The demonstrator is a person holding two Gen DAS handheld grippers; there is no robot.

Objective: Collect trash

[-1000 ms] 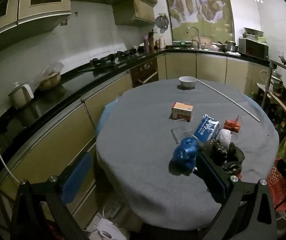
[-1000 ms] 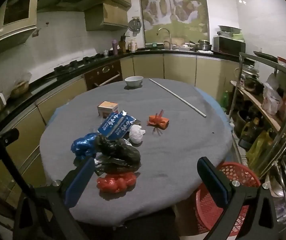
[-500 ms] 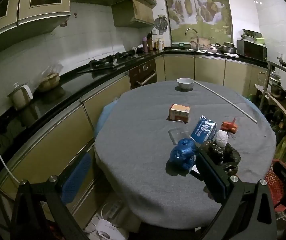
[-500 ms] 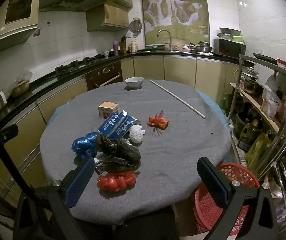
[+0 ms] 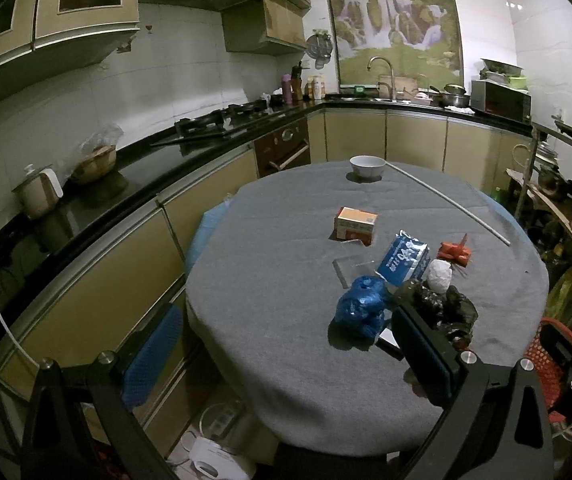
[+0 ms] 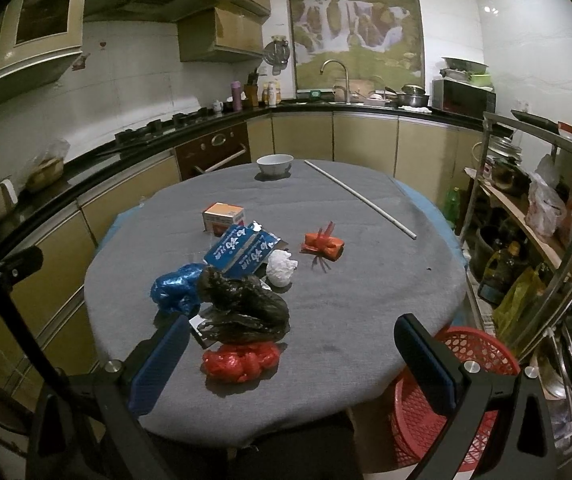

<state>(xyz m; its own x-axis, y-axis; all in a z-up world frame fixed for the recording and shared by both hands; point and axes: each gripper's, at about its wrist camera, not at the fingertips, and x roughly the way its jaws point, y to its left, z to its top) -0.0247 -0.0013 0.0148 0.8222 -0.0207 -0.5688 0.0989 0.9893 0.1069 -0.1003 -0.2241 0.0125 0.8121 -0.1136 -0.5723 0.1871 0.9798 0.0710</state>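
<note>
Both grippers, left gripper [image 5: 286, 354] and right gripper [image 6: 292, 364], are held spread wide, empty. Crumpled bags [image 6: 241, 300] are seen clustered on the round table [image 6: 366, 300]; what lies beneath is perhaps a card.

The surface [image 6: 366, 280] is plain grey. On it lie blue [image 6: 175, 288], black [image 6: 245, 304] and red [image 6: 239, 362] bags, a blue-and-white packet [image 6: 241, 254], and an orange-and-white box [image 6: 223, 218]. The basket [image 6: 474, 354] is red mesh.

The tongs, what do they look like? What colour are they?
Both look alike. The left tongs and the right tongs each have two black arms that spread in a V, with round silver screws near the tips. Each fingertip is a flat bar with a bumpy blue pad on its inner face. No cables or writing show on them.
</note>
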